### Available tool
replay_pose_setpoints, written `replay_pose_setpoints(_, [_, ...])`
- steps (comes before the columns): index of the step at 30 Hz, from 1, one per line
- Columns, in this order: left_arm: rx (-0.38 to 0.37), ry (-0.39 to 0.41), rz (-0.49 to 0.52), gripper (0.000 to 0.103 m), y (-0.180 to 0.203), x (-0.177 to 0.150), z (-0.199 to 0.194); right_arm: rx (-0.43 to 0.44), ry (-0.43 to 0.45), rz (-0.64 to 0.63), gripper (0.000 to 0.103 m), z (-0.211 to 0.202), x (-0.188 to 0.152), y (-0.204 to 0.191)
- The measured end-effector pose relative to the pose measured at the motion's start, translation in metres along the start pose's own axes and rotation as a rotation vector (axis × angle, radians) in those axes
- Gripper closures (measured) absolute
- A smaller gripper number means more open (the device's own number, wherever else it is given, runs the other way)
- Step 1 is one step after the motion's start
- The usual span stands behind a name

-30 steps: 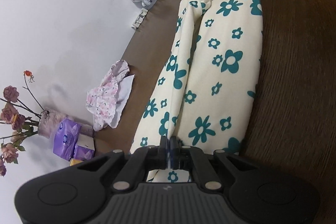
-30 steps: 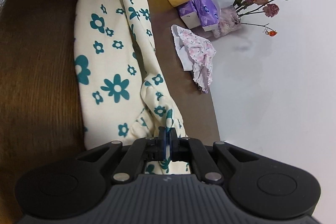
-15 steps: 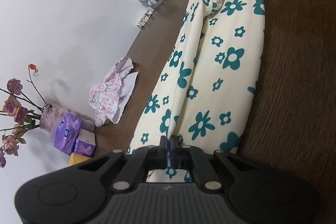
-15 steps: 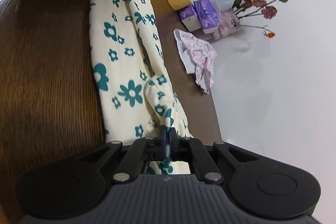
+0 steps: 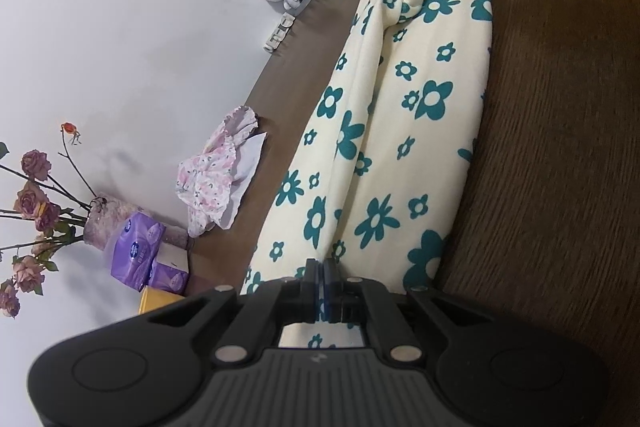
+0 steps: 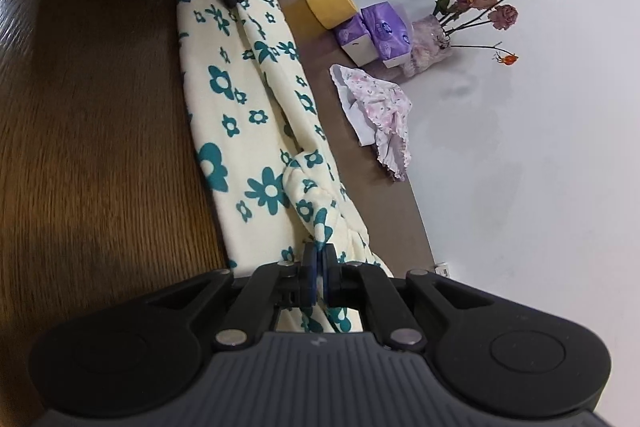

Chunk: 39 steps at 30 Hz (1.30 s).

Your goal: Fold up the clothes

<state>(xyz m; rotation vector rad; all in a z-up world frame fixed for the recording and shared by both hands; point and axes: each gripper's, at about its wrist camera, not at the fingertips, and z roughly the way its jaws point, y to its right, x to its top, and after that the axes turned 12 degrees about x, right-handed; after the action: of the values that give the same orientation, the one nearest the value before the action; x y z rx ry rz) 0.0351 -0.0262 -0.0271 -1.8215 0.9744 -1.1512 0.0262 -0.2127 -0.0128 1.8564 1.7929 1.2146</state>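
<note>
The cream cotton garment printed with teal flowers (image 5: pixel 404 131) runs as a long band from the bottom centre of my left wrist view up to its upper right, stretched between my two grippers above the dark brown wooden table (image 5: pixel 560 147). A lengthwise crease runs through it, and the cloth bunches into a knot-like gather at each held end. My left gripper (image 5: pixel 321 281) is clenched on one end of the garment, fingers pressed together with fabric pinched between. My right gripper (image 6: pixel 319 269) is likewise clamped on the other end, at the bottom centre of its own view. The two grippers face each other along the garment. A small pink floral cloth (image 6: pixel 380 107) lies beside it.
</note>
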Motion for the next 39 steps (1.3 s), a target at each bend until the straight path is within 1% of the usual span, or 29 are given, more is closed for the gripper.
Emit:
replay_pose_setpoints(1, [0.001,-0.001,-0.011,0.098,-0.001,0.0,0.0,0.002,-0.004,0.007,0.101,0.0,-0.001,0.001])
replay_pose_setpoints(3, [-0.005,-0.01,-0.048,0.097,-0.008,-0.001,-0.001,0.01,-0.011,0.026,0.099,0.001,-0.002,0.002])
replay_pose_setpoints(5, [-0.01,-0.029,-0.11,0.096,-0.021,-0.004,-0.004,0.027,0.002,0.095,0.099,-0.004,-0.002,0.008])
replay_pose_setpoints(6, [-0.013,-0.041,-0.141,0.091,-0.028,-0.007,-0.005,0.037,0.009,0.132,0.098,-0.007,-0.002,0.012])
replay_pose_setpoints(7, [-0.012,-0.054,-0.176,0.084,-0.037,-0.011,-0.007,0.047,0.017,0.17,0.097,-0.01,-0.003,0.015])
replay_pose_setpoints(8, [-0.009,-0.066,-0.212,0.08,-0.047,-0.016,-0.009,0.063,0.029,0.228,0.095,-0.014,-0.003,0.022])
replay_pose_setpoints(9, [-0.004,-0.082,-0.243,0.072,-0.057,-0.022,-0.011,0.083,0.047,0.291,0.093,-0.019,-0.004,0.028])
replay_pose_setpoints(10, [0.003,-0.098,-0.274,0.068,-0.068,-0.028,-0.013,0.107,0.07,0.359,0.091,-0.024,-0.006,0.035])
replay_pose_setpoints(12, [0.02,-0.129,-0.336,0.066,-0.09,-0.041,-0.013,0.158,0.125,0.498,0.08,-0.032,-0.009,0.052])
replay_pose_setpoints(14, [0.047,-0.157,-0.392,0.065,-0.112,-0.054,-0.01,0.206,0.183,0.622,0.076,-0.036,-0.01,0.068])
replay_pose_setpoints(15, [0.063,-0.158,-0.406,0.065,-0.121,-0.06,-0.007,0.223,0.21,0.674,0.076,-0.037,-0.009,0.074])
replay_pose_setpoints(17, [0.073,-0.147,-0.404,0.065,-0.135,-0.071,0.002,0.237,0.247,0.748,0.074,-0.033,-0.003,0.086])
replay_pose_setpoints(18, [0.064,-0.14,-0.389,0.065,-0.14,-0.076,0.008,0.244,0.259,0.771,0.074,-0.03,0.002,0.089])
replay_pose_setpoints(20, [0.013,-0.109,-0.336,0.066,-0.146,-0.081,0.02,0.266,0.282,0.807,0.074,-0.021,0.015,0.095])
replay_pose_setpoints(23, [-0.12,-0.027,-0.188,0.065,-0.145,-0.086,0.034,0.306,0.294,0.845,0.073,-0.003,0.037,0.096])
replay_pose_setpoints(25, [-0.178,0.014,-0.099,0.065,-0.143,-0.088,0.041,0.325,0.292,0.87,0.072,0.009,0.051,0.096])
replay_pose_setpoints(27, [-0.212,0.029,-0.01,0.065,-0.14,-0.09,0.05,0.34,0.288,0.895,0.071,0.02,0.062,0.096])
replay_pose_setpoints(29, [-0.263,0.041,0.039,0.065,-0.141,-0.091,0.058,0.35,0.281,0.931,0.071,0.028,0.069,0.095])
replay_pose_setpoints(32, [-0.352,0.049,0.098,0.065,-0.144,-0.093,0.069,0.374,0.255,0.997,0.07,0.041,0.067,0.096])
replay_pose_setpoints(33, [-0.383,0.049,0.118,0.067,-0.145,-0.094,0.072,0.382,0.246,1.018,0.069,0.045,0.066,0.096])
replay_pose_setpoints(35, [-0.427,0.037,0.143,0.084,-0.145,-0.096,0.078,0.399,0.227,1.061,0.068,0.054,0.064,0.097])
replay_pose_setpoints(36, [-0.428,0.04,0.146,0.097,-0.144,-0.098,0.078,0.407,0.218,1.083,0.068,0.058,0.063,0.097])
replay_pose_setpoints(37, [-0.426,0.047,0.148,0.097,-0.143,-0.1,0.078,0.415,0.208,1.105,0.068,0.062,0.062,0.097])
replay_pose_setpoints(39, [-0.397,0.085,0.124,0.099,-0.142,-0.107,0.071,0.428,0.193,1.142,0.068,0.069,0.06,0.096])
